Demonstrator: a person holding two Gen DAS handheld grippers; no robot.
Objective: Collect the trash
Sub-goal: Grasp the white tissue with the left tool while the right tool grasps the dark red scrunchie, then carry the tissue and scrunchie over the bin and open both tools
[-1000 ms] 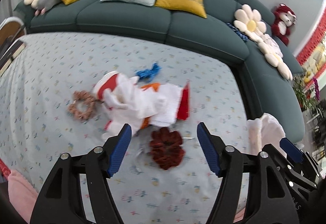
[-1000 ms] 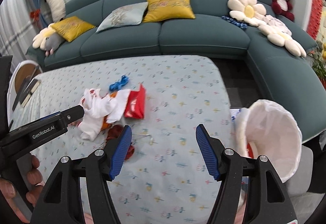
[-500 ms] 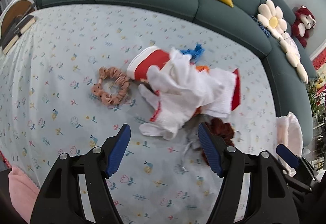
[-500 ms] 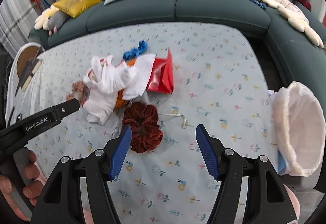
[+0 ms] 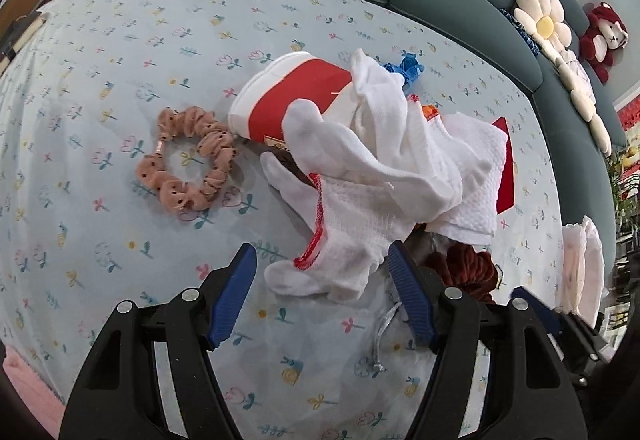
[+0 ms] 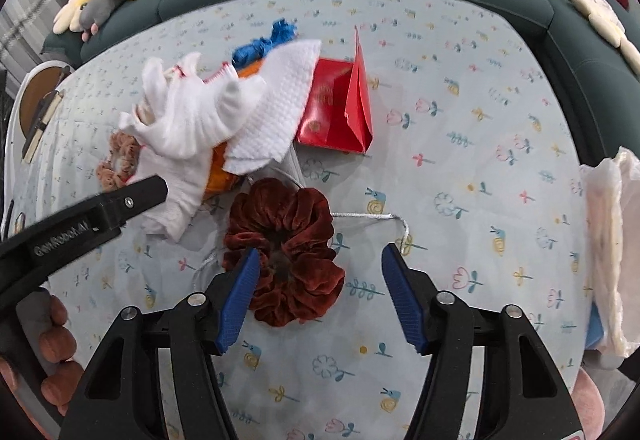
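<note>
My left gripper (image 5: pixel 322 294) is spread wide and holds nothing; its blue pads (image 5: pixel 234 294) flank the cuff end of the white glove (image 5: pixel 352 236), which lies on the flowered tablecloth (image 5: pixel 120 52) at the near edge of the trash pile. My right gripper (image 6: pixel 318 294) is equally wide and empty, with its left pad over the edge of the dark red scrunchie (image 6: pixel 286 244) and the right pad over bare cloth.

To do this grab well, I judge I should push the left gripper forward until the glove's bunched cuff sits fully between the pads, then close firmly, since the fabric is limp and a shallow pinch may slip. I'd lift slowly, because a second glove (image 5: pixel 352 144) and the white paper towel (image 5: pixel 472 176) drape over it and could drag along. The right gripper should shift left to centre the scrunchie before closing.

My count: two white gloves, two scrunchies (dark red and the peach scrunchie (image 5: pixel 186 158)), one red-and-white paper cup (image 5: pixel 288 100) on its side, one paper towel, one red packet (image 6: pixel 340 104), one blue scrap (image 6: pixel 264 40), one orange piece (image 6: pixel 218 168) mostly hidden, one thin white string (image 6: pixel 368 217). One lined bin (image 6: pixel 610 248) waits at the table's right edge
</note>
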